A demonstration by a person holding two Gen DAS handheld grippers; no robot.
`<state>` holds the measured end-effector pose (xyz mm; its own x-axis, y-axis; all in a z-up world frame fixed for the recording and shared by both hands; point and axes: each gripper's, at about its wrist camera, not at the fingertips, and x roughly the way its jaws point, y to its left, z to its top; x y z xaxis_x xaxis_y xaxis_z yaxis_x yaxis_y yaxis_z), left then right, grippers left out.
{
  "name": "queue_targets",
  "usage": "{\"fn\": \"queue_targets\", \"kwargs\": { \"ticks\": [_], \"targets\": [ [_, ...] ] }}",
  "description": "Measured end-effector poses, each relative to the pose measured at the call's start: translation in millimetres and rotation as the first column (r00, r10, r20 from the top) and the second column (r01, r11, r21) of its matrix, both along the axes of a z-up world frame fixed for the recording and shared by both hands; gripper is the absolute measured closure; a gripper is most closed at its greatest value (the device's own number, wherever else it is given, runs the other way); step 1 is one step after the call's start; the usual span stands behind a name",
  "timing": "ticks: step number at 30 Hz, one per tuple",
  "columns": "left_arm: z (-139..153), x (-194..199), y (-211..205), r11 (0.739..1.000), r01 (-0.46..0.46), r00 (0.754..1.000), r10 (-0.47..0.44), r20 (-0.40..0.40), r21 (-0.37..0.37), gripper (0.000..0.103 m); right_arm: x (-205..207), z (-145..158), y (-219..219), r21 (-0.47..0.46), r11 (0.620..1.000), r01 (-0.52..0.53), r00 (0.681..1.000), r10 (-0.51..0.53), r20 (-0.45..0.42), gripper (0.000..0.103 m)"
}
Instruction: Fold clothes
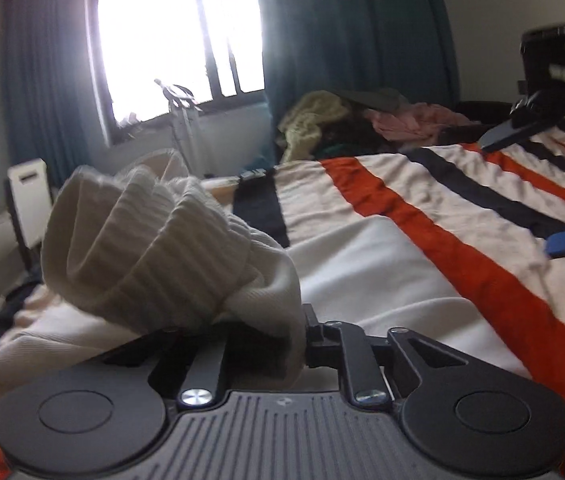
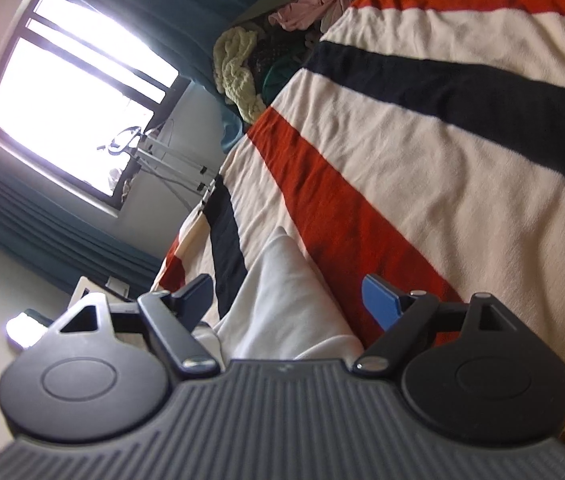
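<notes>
Clamping a bunched ribbed cuff of the white garment, the left gripper has its jaws drawn tight together, the cloth piled up and hiding the fingertips themselves. From that grip the rest of the garment spreads flat over the near part of the striped blanket, which covers the bed in cream, orange and dark navy bands.

Seen from the right wrist camera, which is rolled steeply sideways, the right gripper has its jaws spread wide with nothing between them. A dark finger sits on the left and a blue finger on the right, and a smooth white fold of the same garment lies on the blanket just beyond and between them, not pinched by either. In the left wrist view this gripper appears at the far right edge, its fingers well apart above the blanket.

At the far end of the bed lies a heap of clothes: a yellowish knit, something pink and darker pieces. Beyond it a bright window sits between teal curtains.
</notes>
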<state>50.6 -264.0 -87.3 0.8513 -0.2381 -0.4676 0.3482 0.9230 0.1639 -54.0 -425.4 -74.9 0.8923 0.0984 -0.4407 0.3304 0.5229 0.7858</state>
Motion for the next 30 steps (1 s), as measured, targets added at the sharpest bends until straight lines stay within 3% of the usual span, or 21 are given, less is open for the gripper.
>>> {"fn": "queue_targets", "kwargs": {
  "ticks": [4, 8, 10, 21, 24, 30],
  "targets": [
    [11.4, -26.2, 26.9, 0.995, 0.093, 0.993, -0.096, -0.067, -0.037, 0.046, 3.7, 3.6, 8.4, -0.02, 0.999, -0.049, 0.999, 0.049, 0.013, 0.019],
    [29.9, -50.2, 59.0, 0.991, 0.12, 0.986, -0.127, -0.112, -0.065, 0.034, 3.4, 8.9, 14.0, -0.048, 0.997, -0.068, 0.997, 0.07, 0.032, 0.019],
    [40.9, -59.2, 79.4, 0.993, 0.091, 0.991, -0.098, -0.097, -0.074, 0.021, 3.9, 12.6, 19.4, -0.068, 0.993, -0.099, 0.994, 0.103, 0.048, 0.019],
    [94.7, -93.9, 190.8, 0.989, -0.033, 0.997, 0.023, -0.07, -0.143, 0.02, 16.6, 19.6, 55.6, -0.187, 0.957, -0.223, 0.972, 0.234, 0.037, 0.019],
    [107.3, -101.8, 217.4, 0.987, -0.043, 0.999, 0.038, -0.033, -0.158, 0.02, 17.4, 29.8, 80.5, -0.302, 0.914, -0.269, 0.953, 0.299, 0.055, 0.019],
    [122.2, -117.1, 277.3, 0.972, -0.108, 0.993, 0.117, 0.031, -0.207, 0.019, 16.1, 43.8, 138.9, -0.525, 0.781, -0.338, 0.896, 0.437, 0.075, 0.019]
  ]
}}
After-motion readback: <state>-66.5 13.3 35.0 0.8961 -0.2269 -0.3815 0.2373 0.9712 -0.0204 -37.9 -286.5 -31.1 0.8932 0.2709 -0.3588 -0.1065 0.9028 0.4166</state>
